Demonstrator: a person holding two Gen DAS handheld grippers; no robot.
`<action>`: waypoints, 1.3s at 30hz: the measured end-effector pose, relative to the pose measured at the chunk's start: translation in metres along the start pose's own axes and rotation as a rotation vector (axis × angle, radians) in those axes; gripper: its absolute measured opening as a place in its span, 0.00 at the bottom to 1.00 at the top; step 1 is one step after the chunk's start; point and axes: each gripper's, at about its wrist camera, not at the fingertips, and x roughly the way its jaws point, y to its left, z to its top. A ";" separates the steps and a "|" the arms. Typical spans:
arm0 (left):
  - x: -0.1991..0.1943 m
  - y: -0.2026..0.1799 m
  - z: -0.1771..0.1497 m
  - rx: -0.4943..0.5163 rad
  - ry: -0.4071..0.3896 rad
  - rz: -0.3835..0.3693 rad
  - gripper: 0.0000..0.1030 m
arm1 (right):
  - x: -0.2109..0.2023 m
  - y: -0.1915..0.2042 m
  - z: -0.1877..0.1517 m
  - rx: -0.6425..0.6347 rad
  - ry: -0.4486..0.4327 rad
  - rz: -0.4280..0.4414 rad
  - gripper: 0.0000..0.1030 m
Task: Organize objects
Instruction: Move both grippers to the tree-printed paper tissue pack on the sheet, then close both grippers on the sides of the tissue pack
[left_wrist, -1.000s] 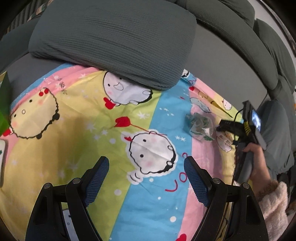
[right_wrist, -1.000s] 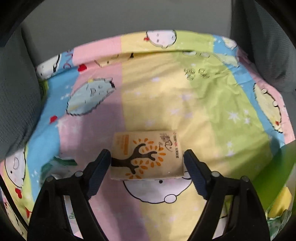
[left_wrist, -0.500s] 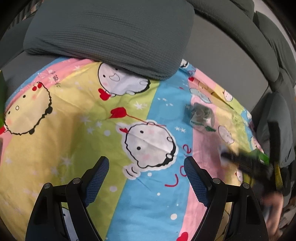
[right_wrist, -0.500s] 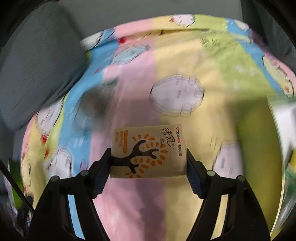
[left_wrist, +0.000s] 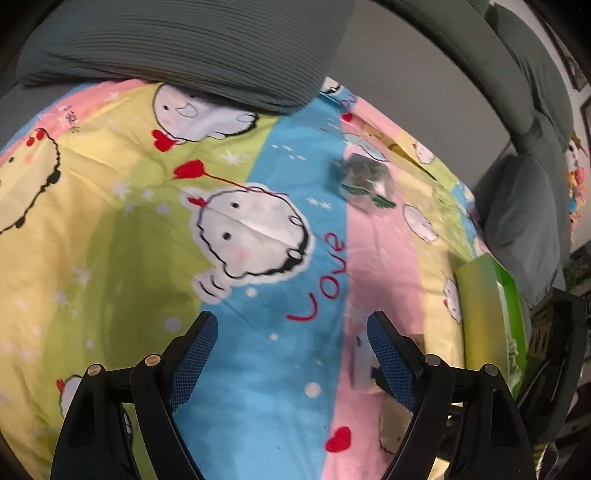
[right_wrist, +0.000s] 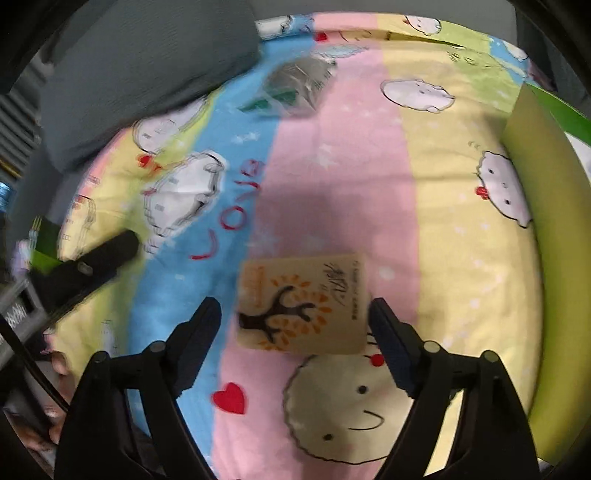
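A beige tissue pack (right_wrist: 301, 302) with a tree print lies between the jaws of my right gripper (right_wrist: 295, 310), just over the cartoon blanket (right_wrist: 332, 177). The jaws are opening: a gap shows at the left pad, while the right pad is at the pack's edge. My left gripper (left_wrist: 291, 325) is open over the blue stripe of the blanket (left_wrist: 110, 221), with nothing between its fingers. One of its black fingers (right_wrist: 92, 258) shows at the left of the right wrist view. A crumpled clear bag with green print (left_wrist: 364, 181) (right_wrist: 295, 88) lies farther back on the blanket.
A green box (left_wrist: 487, 314) (right_wrist: 535, 221) stands on the blanket's right side. A grey cushion (left_wrist: 184, 48) (right_wrist: 140, 66) overlaps the blanket's far edge, and grey sofa cushions (left_wrist: 524, 221) run along the back and right.
My right gripper carried the tissue pack across the blanket, close to the left gripper and the green box, and its jaws widened off the pack. The left gripper tipped slightly down.
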 end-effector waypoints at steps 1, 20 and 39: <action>0.000 -0.002 -0.001 0.007 0.003 -0.009 0.81 | -0.002 -0.004 -0.002 0.033 0.000 0.023 0.82; 0.029 -0.054 -0.027 0.167 0.156 -0.161 0.81 | -0.041 -0.040 -0.003 0.271 -0.167 0.157 0.50; 0.041 -0.073 -0.036 0.219 0.162 -0.187 0.45 | -0.012 -0.048 0.000 0.298 -0.063 0.146 0.43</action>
